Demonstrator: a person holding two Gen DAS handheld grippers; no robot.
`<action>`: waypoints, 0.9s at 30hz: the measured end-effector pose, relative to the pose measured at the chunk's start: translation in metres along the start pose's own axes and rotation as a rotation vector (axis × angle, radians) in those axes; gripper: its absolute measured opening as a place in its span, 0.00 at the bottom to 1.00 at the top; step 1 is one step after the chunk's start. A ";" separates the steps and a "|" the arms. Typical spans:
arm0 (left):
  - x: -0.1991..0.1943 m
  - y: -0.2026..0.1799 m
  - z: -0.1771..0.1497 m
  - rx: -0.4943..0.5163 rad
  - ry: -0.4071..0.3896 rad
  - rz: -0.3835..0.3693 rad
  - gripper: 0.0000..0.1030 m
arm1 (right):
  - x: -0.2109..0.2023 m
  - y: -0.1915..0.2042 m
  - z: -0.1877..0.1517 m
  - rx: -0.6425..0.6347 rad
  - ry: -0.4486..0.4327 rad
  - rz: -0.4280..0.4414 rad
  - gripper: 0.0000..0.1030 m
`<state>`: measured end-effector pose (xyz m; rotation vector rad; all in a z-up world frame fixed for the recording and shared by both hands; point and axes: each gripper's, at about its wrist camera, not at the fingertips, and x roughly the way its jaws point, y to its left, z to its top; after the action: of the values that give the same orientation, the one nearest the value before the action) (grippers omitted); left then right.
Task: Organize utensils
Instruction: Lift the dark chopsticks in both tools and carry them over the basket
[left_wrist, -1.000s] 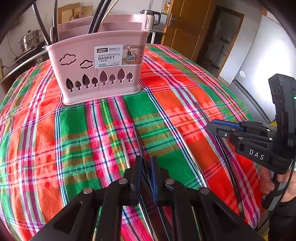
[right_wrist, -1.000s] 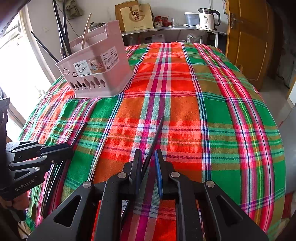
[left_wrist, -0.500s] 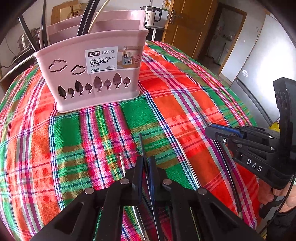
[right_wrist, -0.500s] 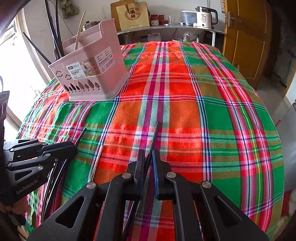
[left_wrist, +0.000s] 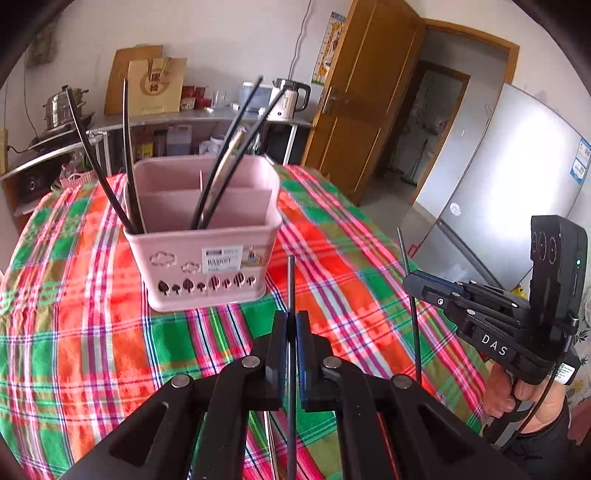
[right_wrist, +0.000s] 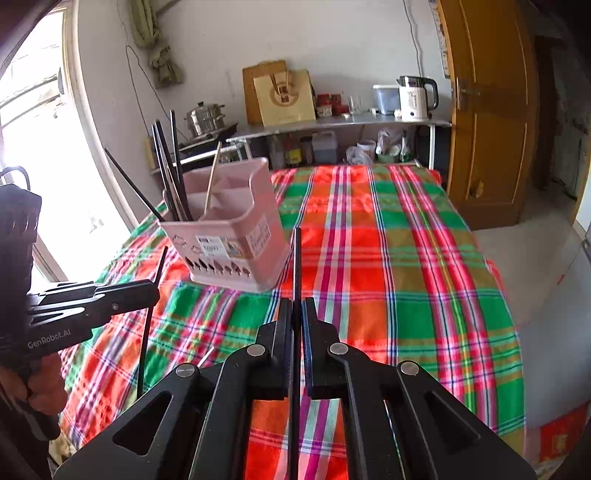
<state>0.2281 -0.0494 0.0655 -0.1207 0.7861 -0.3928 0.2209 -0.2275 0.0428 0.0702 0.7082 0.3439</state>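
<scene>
The left gripper (left_wrist: 291, 323) is clamped on 1 dark chopstick (left_wrist: 291, 284), held above the plaid tablecloth (left_wrist: 74, 332). The right gripper (right_wrist: 296, 314) pinches another black chopstick (right_wrist: 296, 258). Both sticks point toward the pink basket (left_wrist: 207, 266) near the table's far left corner.

White walls, bright window (right_wrist: 33, 122); wooden door (right_wrist: 491, 122), cluttered metal shelf (right_wrist: 332, 127)
</scene>
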 end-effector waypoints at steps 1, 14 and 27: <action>-0.009 0.000 0.005 0.003 -0.024 -0.001 0.04 | -0.006 0.002 0.005 -0.004 -0.025 0.000 0.05; -0.059 0.014 0.016 -0.004 -0.135 -0.001 0.04 | -0.046 0.015 0.019 -0.032 -0.161 0.016 0.05; -0.087 0.009 0.024 0.025 -0.174 0.001 0.04 | -0.066 0.025 0.026 -0.069 -0.187 0.032 0.05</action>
<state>0.1925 -0.0086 0.1380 -0.1287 0.6096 -0.3854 0.1843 -0.2240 0.1086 0.0480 0.5105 0.3868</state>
